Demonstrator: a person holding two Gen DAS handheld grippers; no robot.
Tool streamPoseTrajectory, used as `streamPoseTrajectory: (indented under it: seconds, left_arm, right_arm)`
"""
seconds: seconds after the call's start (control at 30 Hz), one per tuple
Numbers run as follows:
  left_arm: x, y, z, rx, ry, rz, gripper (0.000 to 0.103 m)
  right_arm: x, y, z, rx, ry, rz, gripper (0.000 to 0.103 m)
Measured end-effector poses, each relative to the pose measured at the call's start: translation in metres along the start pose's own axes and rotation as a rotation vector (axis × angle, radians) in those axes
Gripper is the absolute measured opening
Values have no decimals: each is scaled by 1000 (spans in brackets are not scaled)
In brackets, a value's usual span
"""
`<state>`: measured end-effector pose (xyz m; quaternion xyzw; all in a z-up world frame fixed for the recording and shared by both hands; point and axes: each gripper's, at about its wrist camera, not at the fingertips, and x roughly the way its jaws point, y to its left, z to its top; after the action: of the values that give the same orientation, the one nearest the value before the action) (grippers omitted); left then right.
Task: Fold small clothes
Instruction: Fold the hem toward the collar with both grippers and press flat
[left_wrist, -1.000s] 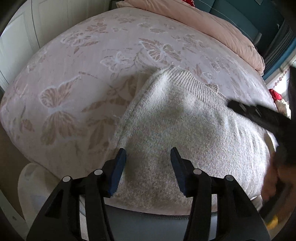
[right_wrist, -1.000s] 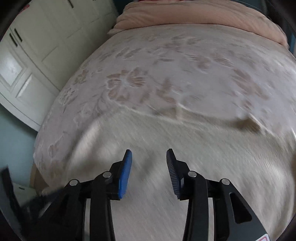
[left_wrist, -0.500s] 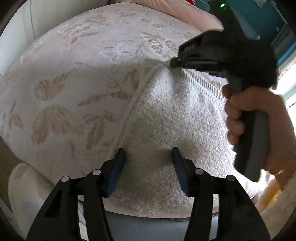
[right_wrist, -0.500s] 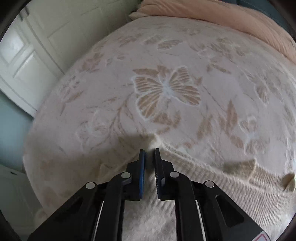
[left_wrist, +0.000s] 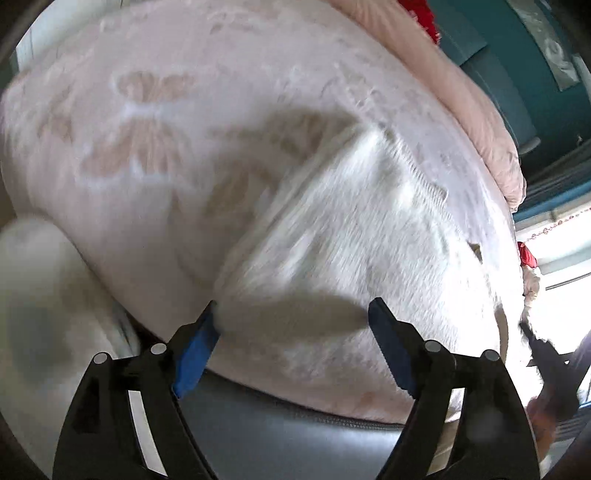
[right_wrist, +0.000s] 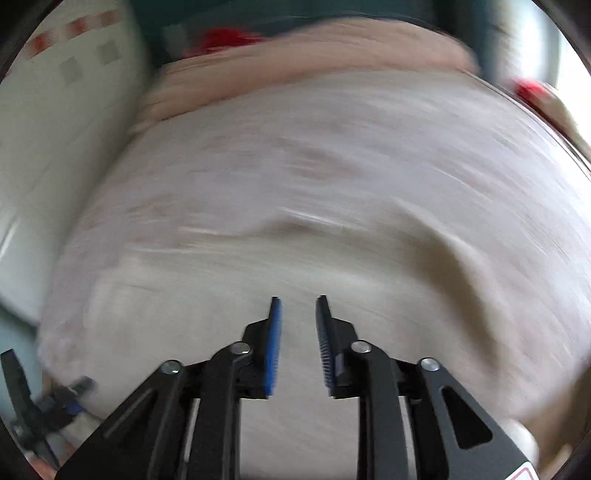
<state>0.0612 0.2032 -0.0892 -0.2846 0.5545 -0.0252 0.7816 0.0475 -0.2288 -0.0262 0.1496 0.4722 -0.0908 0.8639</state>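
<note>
A cream knitted garment (left_wrist: 354, 251) lies on the bed with its ribbed hem toward the far side. In the left wrist view my left gripper (left_wrist: 291, 314) is open wide and empty just above the garment's near edge. In the right wrist view, which is motion blurred, my right gripper (right_wrist: 298, 314) is open with a narrow gap and holds nothing, above the same cream garment (right_wrist: 295, 273). The right gripper also shows at the right edge of the left wrist view (left_wrist: 550, 362).
The bed has a pale pink cover with a butterfly pattern (left_wrist: 147, 122). A peach duvet (left_wrist: 461, 85) lies along its far side. White cupboard doors (right_wrist: 48, 147) stand to the left. The dark mattress edge (left_wrist: 277, 424) is just below my left gripper.
My right gripper was shut on the garment's far corner; now it has let go, opened slightly and pulled back to the near right. My left gripper has opened wider.
</note>
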Motion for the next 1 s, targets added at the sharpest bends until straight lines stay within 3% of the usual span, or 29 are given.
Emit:
streamPoseTrajectory:
  seconds: [0.07,0.13,0.23,0.3,0.37,0.47,0.53,0.6,0.63,0.73,0.8,0.87,1.0]
  left_arm:
    - [4,1,-4,-7,-11,10,80]
    - [5,-5,-7,20,-29,33,83]
    - [9,-13,-9,36,-47,71,88]
    - [10,-19,-9,38,-53,100,88]
    - [8,-17,-8,13,-43,105,88]
    - [2,-12,-6,-25,-33,91,88]
    - [5,-10,-8,-7,-33,107,88]
    - [9,-12,-11,3,-38,119,88]
    - [9,-14,-11,12,-48,133,89]
    - [9,-19,-8,29,-47,149,88]
    - [9,-18,-6,12,-42,140,89]
    - [11,-14,-3,-32,-40,130,92]
    - [15,-14,1,-91,-41,128,98]
  right_arm:
    - [-6,-56,-20,83,35,-76,49]
    - [-5,-103,-42,157,76,-119,51]
    - [13,-133,-63,265,128,9,57]
    - [25,-132,-70,287,127,107,27]
    - [17,-128,-67,261,91,90,18]
    - [-5,-122,-61,228,24,92,16]
    - [1,-127,-65,208,56,66,15]
    - [27,-135,-79,217,148,52,19]
    - [23,-138,-79,257,127,61,20]
    - [-17,-128,-69,278,-5,-17,24]
    - [-38,-110,-58,209,-75,-11,25]
    - [-43,-86,-43,141,-86,53,25]
    - [-18,-3,-26,-57,-27,228,25]
